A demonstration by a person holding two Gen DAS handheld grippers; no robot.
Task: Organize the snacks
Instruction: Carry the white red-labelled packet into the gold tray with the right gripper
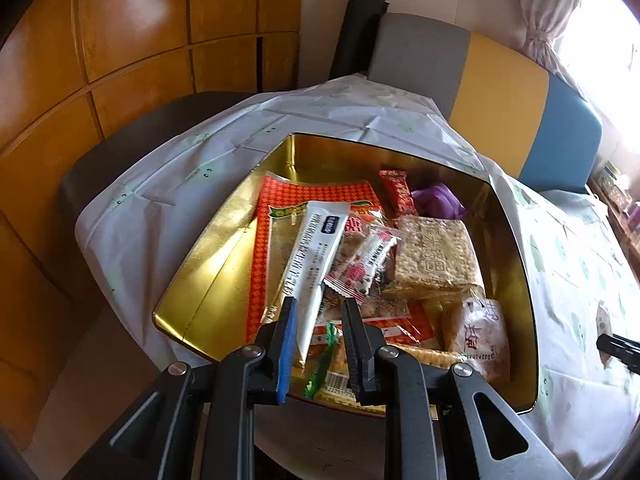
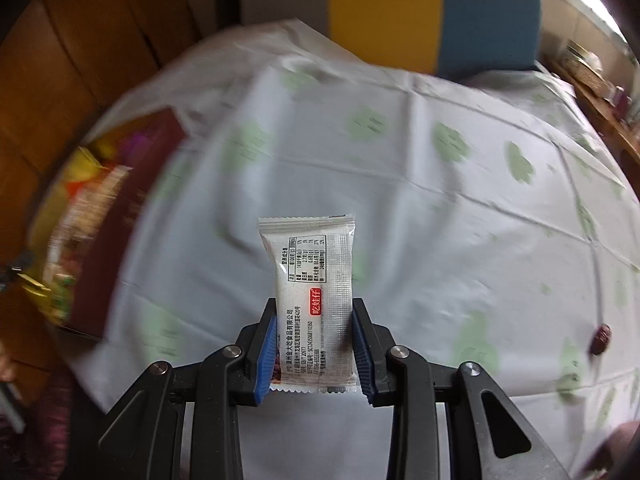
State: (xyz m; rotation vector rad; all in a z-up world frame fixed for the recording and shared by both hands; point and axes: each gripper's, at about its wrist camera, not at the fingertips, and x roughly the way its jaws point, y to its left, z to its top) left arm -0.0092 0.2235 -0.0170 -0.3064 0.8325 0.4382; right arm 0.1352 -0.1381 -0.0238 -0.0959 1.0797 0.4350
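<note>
- The right tongs (image 2: 314, 312) are pitched steeply down over the tabletop (image 2: 440, 208), clamped on a white crinkle-sealed snack packet (image 2: 310, 276).
- The left tongs (image 1: 320, 308) are held narrow, gripping nothing, above the gold metal tin (image 1: 208, 248).
- Wrapped snacks are piled in the tin; a grainy square bar (image 1: 434, 254) lies at 2 o'clock.

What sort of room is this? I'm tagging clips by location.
Probably a home dining or living room: a table under a white cloth with green prints, glossy wooden cabinet panels, a curtained window and a grey, yellow and blue cushioned seat.
</note>
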